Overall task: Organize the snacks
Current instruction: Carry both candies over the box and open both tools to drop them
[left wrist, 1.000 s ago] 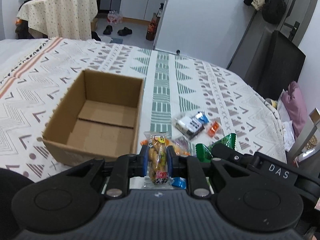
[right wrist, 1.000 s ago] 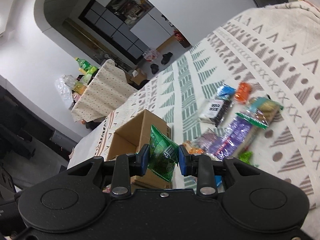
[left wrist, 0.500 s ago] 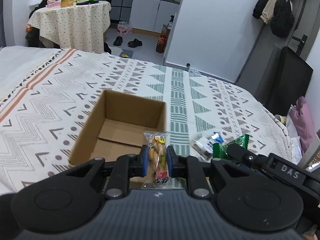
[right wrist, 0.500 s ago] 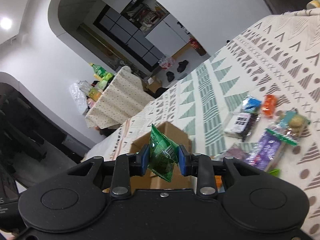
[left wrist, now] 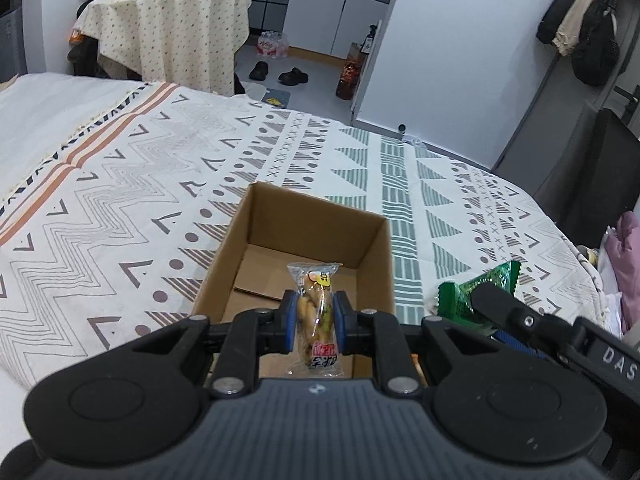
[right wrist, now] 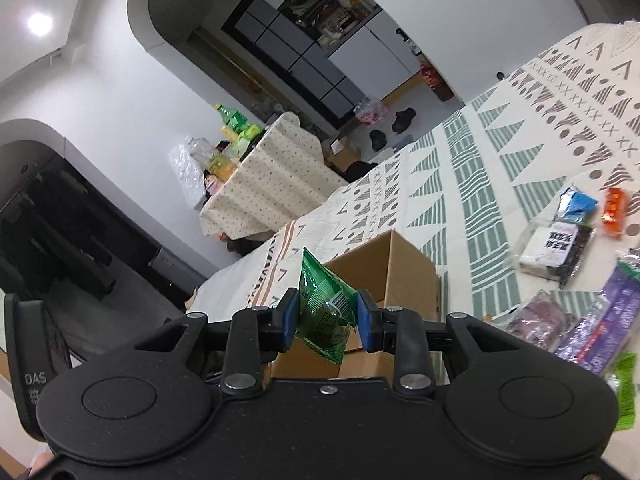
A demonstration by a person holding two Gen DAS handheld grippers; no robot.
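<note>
A lived-in home, a one-room flat by the look of it. Directly ahead of the tool, a bed [left wrist: 120, 184] under a patterned cream spread with zigzags and green triangles. Beyond its far edge, a small surface draped in a dotted cloth [left wrist: 172, 36], crowded with bottles and packets. Further back, slippers [left wrist: 278, 74] left on the floor and white kitchen cabinets [left wrist: 332, 20] with clutter on top. Off to the right of the tool, coats and a bag [left wrist: 584, 24] hanging by a door.
</note>
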